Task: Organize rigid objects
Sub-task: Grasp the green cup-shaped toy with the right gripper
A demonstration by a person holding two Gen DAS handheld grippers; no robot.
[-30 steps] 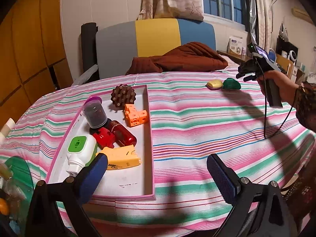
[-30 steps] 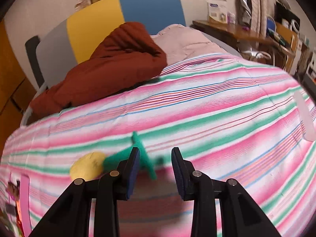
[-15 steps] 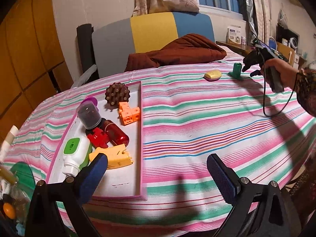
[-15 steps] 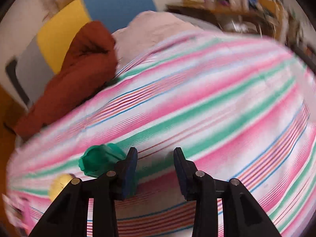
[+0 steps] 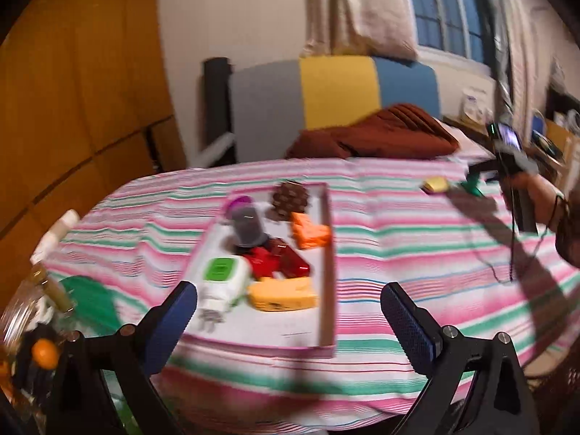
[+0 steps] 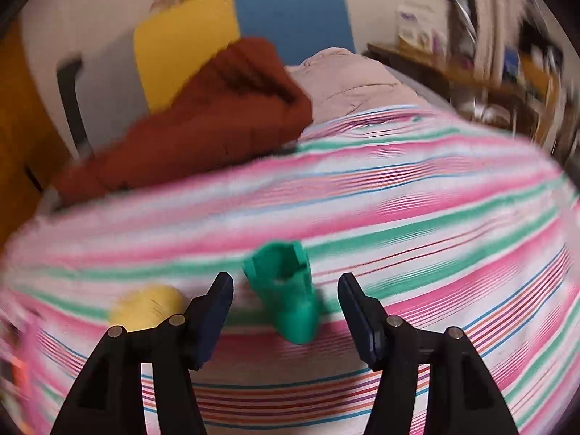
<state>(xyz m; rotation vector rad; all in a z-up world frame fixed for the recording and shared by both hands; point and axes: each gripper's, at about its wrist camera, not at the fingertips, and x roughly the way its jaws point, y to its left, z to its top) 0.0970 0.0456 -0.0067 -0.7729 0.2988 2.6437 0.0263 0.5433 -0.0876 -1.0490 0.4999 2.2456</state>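
Green plastic piece (image 6: pixel 286 290) stands on the striped counter (image 6: pixel 417 217), between the fingers of my right gripper (image 6: pixel 284 311), and the pads do not touch it. These fingers are opening now, with a clear gap on each side of the piece. Just to its left lies a yellow oval object (image 6: pixel 146 306), apart from it. From my left view, the same two things are far on the right side of the counter, where my right hand (image 5: pixel 533 199) holds the gripper over them. My left gripper (image 5: pixel 288 320) hangs near the counter edge with its fingers released and wide, nothing between them. Before it lies a pink-edged tray (image 5: pixel 326 253) which holds a white and green plug (image 5: pixel 224 279), a yellow block (image 5: pixel 282 295), red pieces (image 5: pixel 279 261), an orange block (image 5: pixel 311 232), a grey cup (image 5: pixel 248 226) and a brown spiky ball (image 5: pixel 290 199).
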